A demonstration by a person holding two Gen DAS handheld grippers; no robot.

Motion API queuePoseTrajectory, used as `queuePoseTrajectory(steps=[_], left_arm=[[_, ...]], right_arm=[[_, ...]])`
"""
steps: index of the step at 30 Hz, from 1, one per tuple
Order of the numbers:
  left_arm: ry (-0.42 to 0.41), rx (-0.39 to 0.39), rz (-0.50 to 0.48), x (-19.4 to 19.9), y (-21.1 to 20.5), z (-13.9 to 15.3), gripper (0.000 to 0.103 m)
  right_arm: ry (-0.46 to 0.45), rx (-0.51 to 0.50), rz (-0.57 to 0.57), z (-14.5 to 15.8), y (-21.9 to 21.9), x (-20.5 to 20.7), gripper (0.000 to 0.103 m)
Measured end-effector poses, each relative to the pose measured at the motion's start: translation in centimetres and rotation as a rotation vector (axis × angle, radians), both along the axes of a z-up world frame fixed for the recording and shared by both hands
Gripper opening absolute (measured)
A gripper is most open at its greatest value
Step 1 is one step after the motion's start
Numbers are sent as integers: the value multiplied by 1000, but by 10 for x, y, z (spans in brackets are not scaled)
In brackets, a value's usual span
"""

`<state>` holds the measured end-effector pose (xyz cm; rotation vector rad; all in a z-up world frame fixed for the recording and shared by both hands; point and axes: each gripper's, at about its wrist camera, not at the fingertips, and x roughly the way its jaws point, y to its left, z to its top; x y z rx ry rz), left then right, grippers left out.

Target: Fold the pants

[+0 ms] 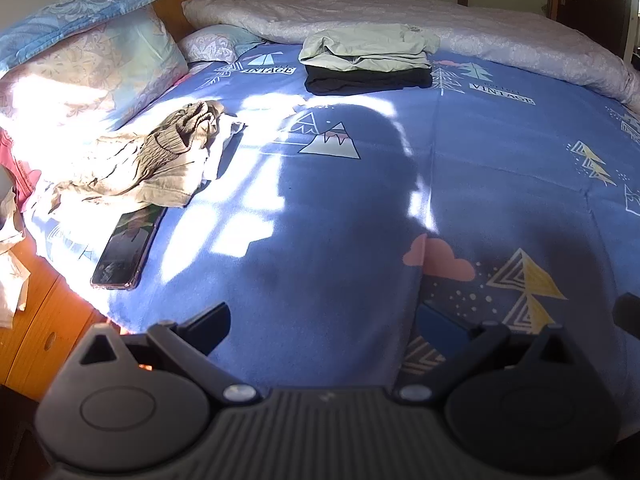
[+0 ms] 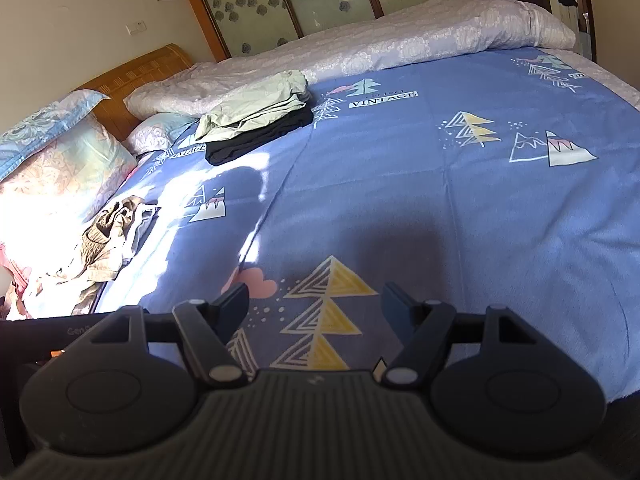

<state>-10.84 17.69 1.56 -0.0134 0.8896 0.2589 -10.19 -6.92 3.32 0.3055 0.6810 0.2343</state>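
nothing is gripped yet; both the left gripper [image 1: 322, 326] and right gripper [image 2: 314, 306] hover over the bed [image 1: 360, 200], jaws wide and empty; the next move looks like reaching left for the crumpled tan pants [image 1: 160, 160] and spreading them flat.

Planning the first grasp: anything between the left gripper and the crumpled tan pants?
Nothing visible blocks it. The left gripper is open over bare blue sheet, and the tan pants lie ahead to its left. A phone rests at the pile's near edge, close enough to snag.
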Motion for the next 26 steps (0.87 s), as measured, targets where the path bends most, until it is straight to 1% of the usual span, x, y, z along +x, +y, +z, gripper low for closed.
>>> queuePoseTrajectory(steps=[19, 23, 26], left_arm=[[27, -6, 17, 3, 3, -5, 103], [8, 3, 2, 1, 0, -4, 103], [-6, -8, -15, -1, -2, -2, 103]], right_arm=[[7, 2, 1, -3, -1, 1, 75], [8, 2, 0, -4, 0, 1, 75], [8, 2, 1, -4, 0, 1, 75]])
